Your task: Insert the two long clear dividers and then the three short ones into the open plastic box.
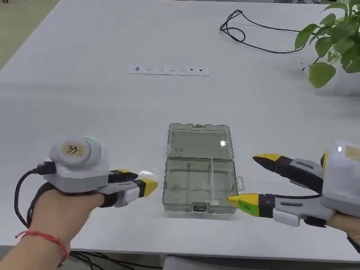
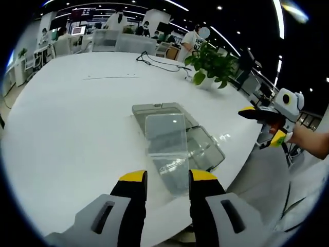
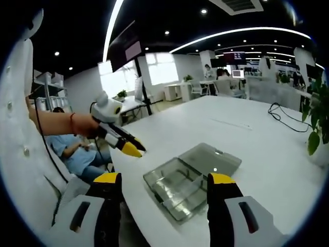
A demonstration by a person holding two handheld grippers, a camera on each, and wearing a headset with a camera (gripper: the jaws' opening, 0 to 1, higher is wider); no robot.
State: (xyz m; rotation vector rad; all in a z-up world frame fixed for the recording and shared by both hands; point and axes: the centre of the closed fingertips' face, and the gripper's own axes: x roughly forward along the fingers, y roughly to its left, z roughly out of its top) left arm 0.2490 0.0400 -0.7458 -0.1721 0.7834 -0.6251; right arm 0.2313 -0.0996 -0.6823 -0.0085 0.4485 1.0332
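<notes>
The open clear plastic box lies near the table's front edge, its lid folded flat behind it. One clear divider stands upright inside the box. My left gripper is just left of the box, shut on a clear divider that sticks out ahead of its jaws over the box. My right gripper is open at the box's right side with nothing between its fingers. The right gripper view shows its jaws spread before the box, with the left gripper beyond.
A white power strip lies mid-table. A black cable and a potted plant are at the far right. The table's front edge runs just below the box. People sit at desks in the background.
</notes>
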